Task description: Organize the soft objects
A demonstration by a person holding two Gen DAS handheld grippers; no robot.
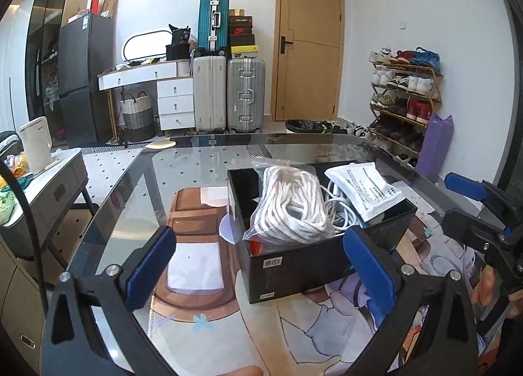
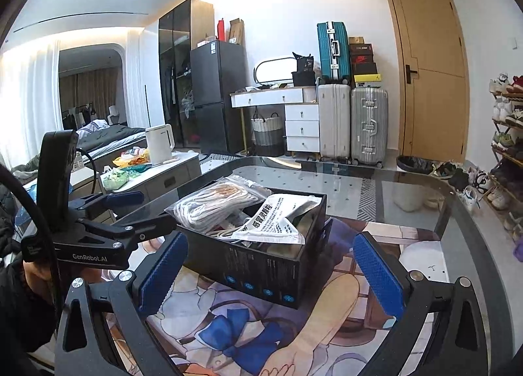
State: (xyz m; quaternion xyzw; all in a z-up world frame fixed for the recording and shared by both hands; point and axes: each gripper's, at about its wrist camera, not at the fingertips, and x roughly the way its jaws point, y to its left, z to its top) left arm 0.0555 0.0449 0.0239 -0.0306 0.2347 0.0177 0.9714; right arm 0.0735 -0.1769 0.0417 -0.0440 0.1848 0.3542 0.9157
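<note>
A black open box [image 1: 284, 264] [image 2: 261, 264] stands on the glass table over a cartoon mat. Inside lie a clear bag of white rope [image 1: 291, 206] [image 2: 212, 201], a white printed sachet [image 1: 366, 189] [image 2: 274, 222] and a coil of white cable [image 1: 340, 206]. My left gripper [image 1: 261, 264] is open and empty, just in front of the box's near-left side. My right gripper [image 2: 271, 271] is open and empty, facing the box's near wall. The right gripper shows at the right edge of the left wrist view [image 1: 490, 212]; the left gripper shows at the left of the right wrist view [image 2: 130, 212].
The glass table [image 1: 196, 160] [image 2: 408, 186] reaches back to a rounded far edge. A grey side table with a white kettle [image 1: 36, 144] [image 2: 158, 144] stands to the left. Suitcases [image 1: 228, 94], a door and a shoe rack [image 1: 405, 98] line the far wall.
</note>
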